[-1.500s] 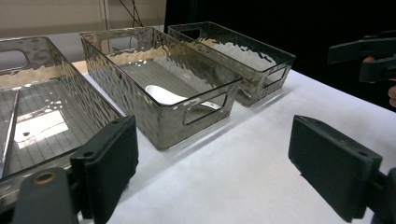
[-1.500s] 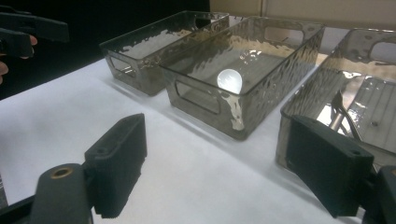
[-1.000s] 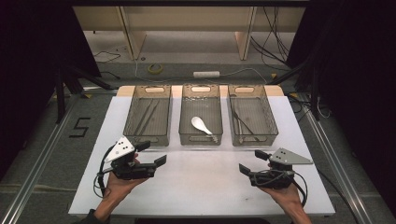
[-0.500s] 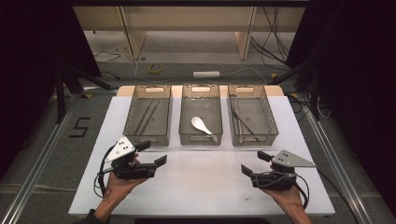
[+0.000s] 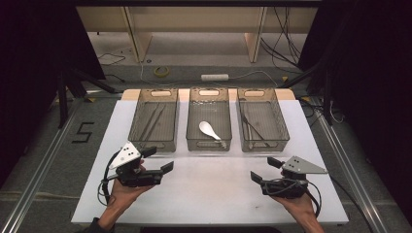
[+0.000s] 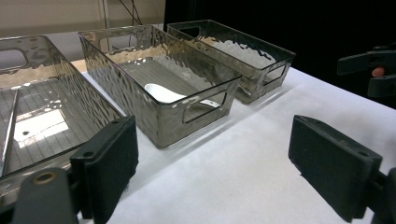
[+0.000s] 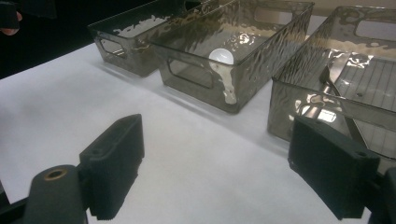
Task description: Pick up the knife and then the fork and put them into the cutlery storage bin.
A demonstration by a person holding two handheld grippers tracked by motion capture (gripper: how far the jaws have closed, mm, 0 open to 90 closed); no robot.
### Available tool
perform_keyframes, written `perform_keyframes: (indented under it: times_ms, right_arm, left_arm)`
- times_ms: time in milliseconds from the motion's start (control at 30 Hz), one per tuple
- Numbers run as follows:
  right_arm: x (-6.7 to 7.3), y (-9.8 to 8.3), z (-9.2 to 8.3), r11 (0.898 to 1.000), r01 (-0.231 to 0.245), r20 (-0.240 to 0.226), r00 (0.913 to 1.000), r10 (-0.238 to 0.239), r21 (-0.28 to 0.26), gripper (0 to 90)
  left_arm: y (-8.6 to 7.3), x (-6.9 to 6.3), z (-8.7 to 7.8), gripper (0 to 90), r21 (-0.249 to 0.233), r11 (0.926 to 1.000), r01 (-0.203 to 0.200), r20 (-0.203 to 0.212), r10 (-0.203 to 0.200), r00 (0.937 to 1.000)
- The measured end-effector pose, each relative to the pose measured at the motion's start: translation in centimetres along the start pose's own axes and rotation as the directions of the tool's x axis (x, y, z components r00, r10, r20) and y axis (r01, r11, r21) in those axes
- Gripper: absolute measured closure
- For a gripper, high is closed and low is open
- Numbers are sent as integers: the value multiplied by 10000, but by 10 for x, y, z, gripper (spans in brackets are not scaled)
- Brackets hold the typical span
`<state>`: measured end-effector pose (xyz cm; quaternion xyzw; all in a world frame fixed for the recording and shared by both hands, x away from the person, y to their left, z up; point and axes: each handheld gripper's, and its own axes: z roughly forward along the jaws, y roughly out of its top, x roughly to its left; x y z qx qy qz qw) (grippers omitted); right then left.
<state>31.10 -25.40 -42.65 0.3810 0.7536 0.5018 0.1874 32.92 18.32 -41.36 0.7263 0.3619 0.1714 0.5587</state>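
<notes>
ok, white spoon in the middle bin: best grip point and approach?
Grip the handle of the white spoon, probably from straight above. It lies flat on the floor of the middle bin, bowl toward the far-left, handle toward the near-right, and the bin's walls block any side approach. Set the jaws across the slim handle.

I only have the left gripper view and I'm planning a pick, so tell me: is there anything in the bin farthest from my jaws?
Observer: Yes. The right gripper view shows a thin metal utensil, seemingly a fork, lying on the floor of the right bin.
Operator: Is the right gripper free to take it?
Observer: In the high view the right gripper is open and holds nothing. It is over the bare white table, in front of that bin.
</notes>
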Motion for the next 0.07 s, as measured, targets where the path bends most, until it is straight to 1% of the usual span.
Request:
perform_keyframes:
  times_ms: [67]
  right_arm:
    - [0,0,0,10000,-7,-3,10000,7,8,193]
  left_arm:
    - [0,0,0,156,-9,10000,16,0,-16,10000]
